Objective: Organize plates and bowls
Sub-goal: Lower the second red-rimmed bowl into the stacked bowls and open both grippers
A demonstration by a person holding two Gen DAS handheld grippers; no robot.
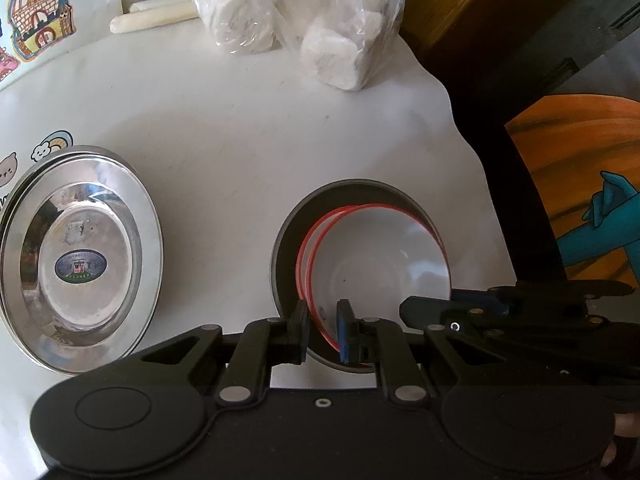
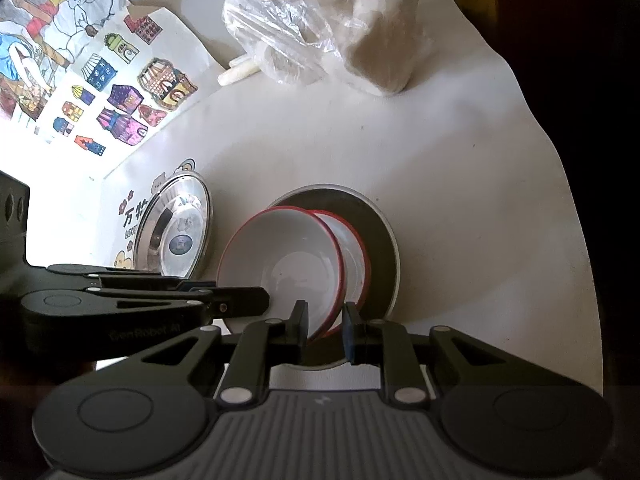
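two red-rimmed bowls (image 2: pixel 288 264) nest in a dark plate (image 2: pixel 380 256), both hand-held grippers (image 1: pixel 323 326) (image 2: pixel 326 326) pinching their rims.

A clear bag of white rolls (image 1: pixel 296 16) at twelve o'clock; stickers (image 2: pixel 120 92) at ten o'clock on the white table (image 1: pixel 240 128).

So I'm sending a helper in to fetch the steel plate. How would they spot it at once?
On the white table, look left of the dark plate that holds the red-rimmed white bowls. The steel plate lies there by itself near the cartoon stickers. It is the only mirror-shiny dish, with an oval blue label at its centre.
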